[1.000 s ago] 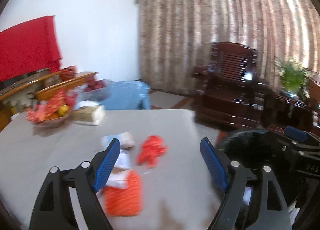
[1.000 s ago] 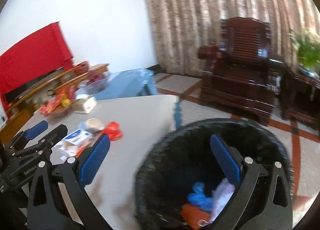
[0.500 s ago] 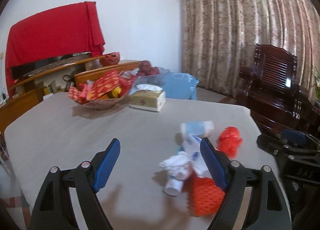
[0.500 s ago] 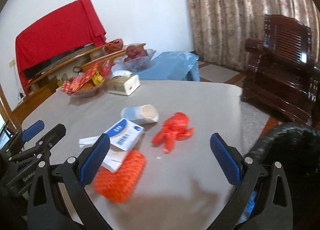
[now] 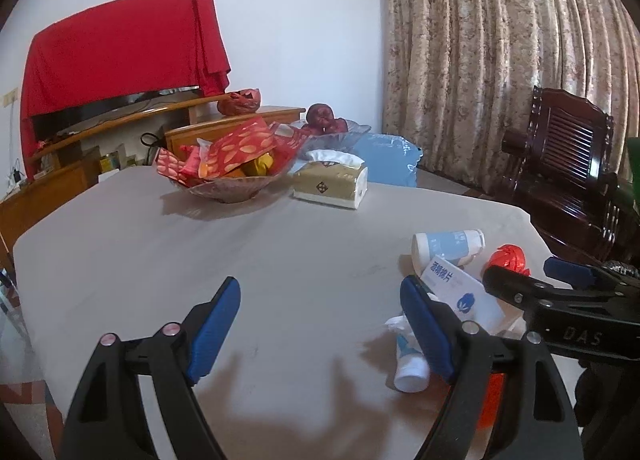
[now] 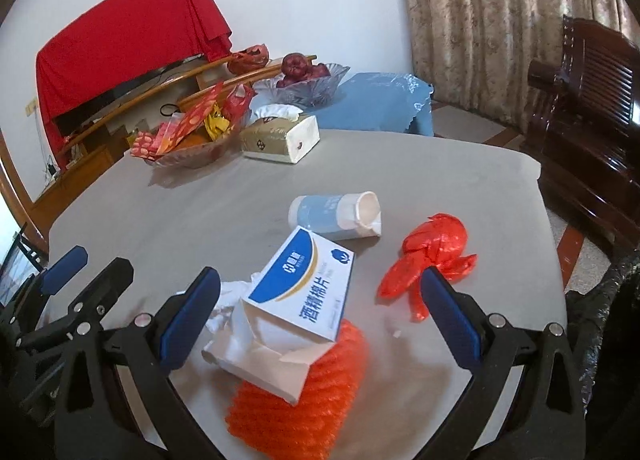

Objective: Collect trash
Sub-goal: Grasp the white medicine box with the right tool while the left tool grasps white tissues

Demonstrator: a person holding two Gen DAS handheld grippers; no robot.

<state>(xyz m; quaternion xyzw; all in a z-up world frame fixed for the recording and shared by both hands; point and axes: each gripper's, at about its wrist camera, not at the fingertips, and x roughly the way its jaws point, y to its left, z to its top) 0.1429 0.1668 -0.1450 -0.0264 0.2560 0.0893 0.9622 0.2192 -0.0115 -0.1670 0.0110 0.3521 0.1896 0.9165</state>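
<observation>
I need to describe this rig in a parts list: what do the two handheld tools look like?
Both match. The left tool and the right tool each have two angular black plastic fingers with cut-out windows, silver rivets at the joints and long blue pads on the inner faces. The right tool's black body bears pale lettering reading DAS. No cables or sleeves show.

A blue-and-white box (image 6: pixel 306 286) lies tilted at centre frame over crumpled white tissue (image 6: pixel 228 308) and an orange foam net (image 6: pixel 304 400) below it. Above lies a pale-blue tube (image 6: pixel 334 216) on its side; a crumpled red wrapper (image 6: pixel 430 256) sits right of centre.
</observation>
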